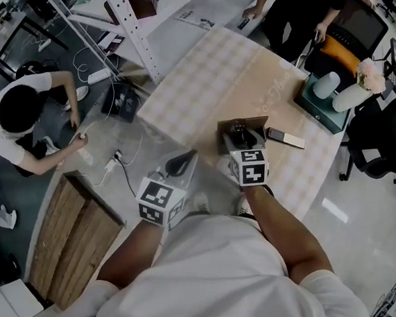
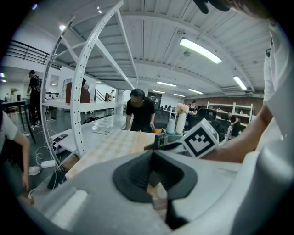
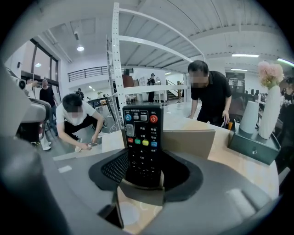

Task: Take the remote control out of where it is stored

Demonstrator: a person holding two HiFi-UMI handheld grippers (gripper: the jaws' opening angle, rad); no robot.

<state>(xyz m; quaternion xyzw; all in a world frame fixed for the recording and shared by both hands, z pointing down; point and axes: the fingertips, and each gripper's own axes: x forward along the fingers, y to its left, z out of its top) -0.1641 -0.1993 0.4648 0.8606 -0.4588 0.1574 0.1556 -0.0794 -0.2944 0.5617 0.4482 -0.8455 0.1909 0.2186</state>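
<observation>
- Straddling the remote control, the right gripper has its jaws set wide, one on each side of it, and the pads do not look to be pressing yet.
- The remote control stands upright in an open-topped cardboard box at the near side of the table, with its buttons facing the gripper.
- The left gripper waits left of the box, jaws together and empty.
- The step in hand is the grasp. Next, I judge, the jaws should squeeze the remote's lower sides and lift it straight up, clear of the box.
</observation>
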